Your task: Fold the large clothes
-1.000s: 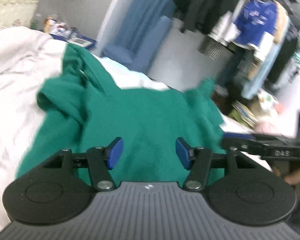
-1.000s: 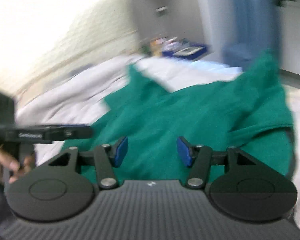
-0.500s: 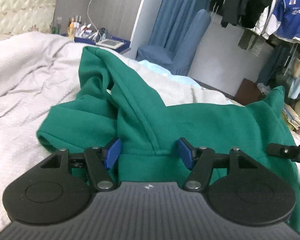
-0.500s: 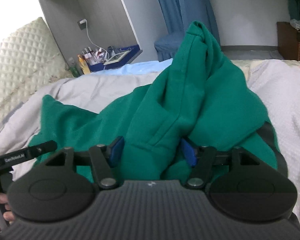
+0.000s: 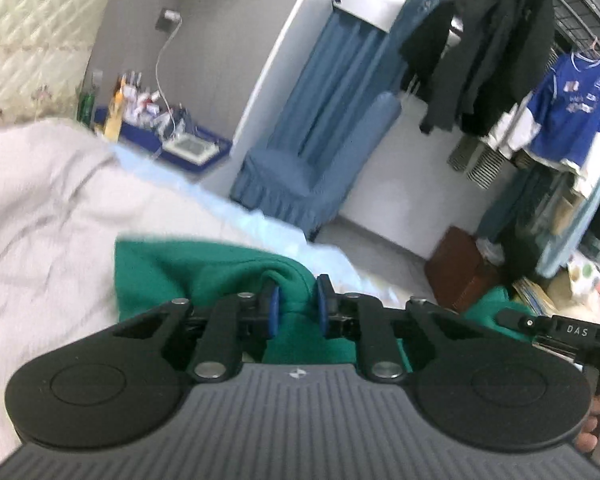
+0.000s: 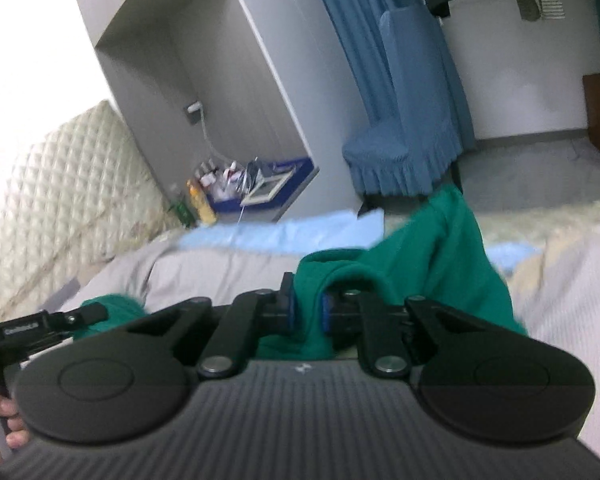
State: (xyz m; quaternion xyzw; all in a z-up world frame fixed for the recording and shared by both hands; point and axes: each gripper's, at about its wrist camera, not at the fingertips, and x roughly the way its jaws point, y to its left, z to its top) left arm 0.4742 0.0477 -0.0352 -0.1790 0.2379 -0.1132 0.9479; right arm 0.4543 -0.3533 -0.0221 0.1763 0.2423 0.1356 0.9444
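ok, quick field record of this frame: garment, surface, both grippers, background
garment: green fleece hooded sweatshirt, bunched, partly raised off the bed
surface: bed with white textured bedspread
left gripper: shut on a fold of the sweatshirt
right gripper: shut on another fold of the sweatshirt
background: blue skirted fabric chair, blue football jersey on a hanger, blue tray of toiletries
blur: fabric edges smeared in both views

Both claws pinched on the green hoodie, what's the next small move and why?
Probably lift both together and pull apart to spread it. The left claw and right claw each clamp a bunched fold of the green hoodie, which still lies crumpled on the bed.
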